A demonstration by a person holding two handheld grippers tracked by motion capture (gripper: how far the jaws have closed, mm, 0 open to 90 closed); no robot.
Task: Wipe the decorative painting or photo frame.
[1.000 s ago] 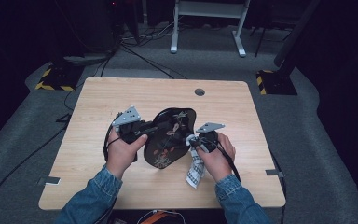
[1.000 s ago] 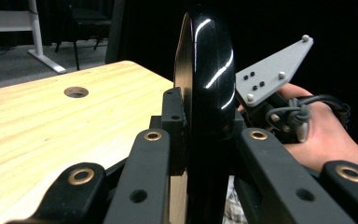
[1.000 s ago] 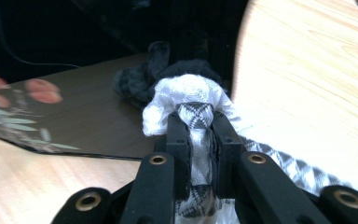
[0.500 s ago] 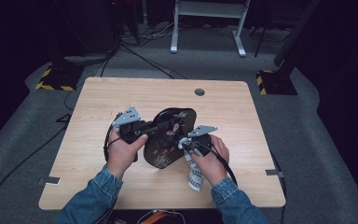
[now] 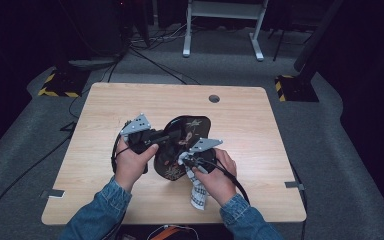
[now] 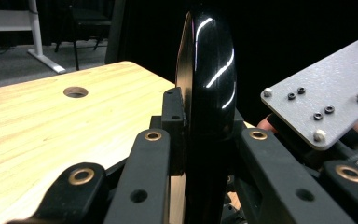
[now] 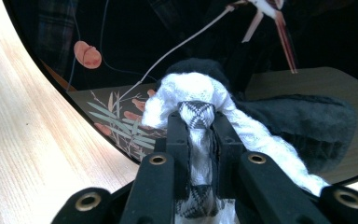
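Two claws grip: left claw (image 6: 205, 154) pinches black tray (image 6: 209, 65) edge-on, face hidden; right claw (image 7: 198, 128) pinches white cloth (image 7: 191, 93), covering tray pattern.

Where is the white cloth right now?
In the high view the white cloth is pinched in the right tongs, near the table's front edge, pressed against the black lacquer tray's lower part.

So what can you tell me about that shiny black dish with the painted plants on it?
The glossy black lacquer-look dish has an irregular rounded outline, painted with reddish fruits, pale stems and leaves. It stands tilted on edge above the wooden table. The left gripper clamps its rim; the right gripper presses a white patterned cloth against its decorated face.
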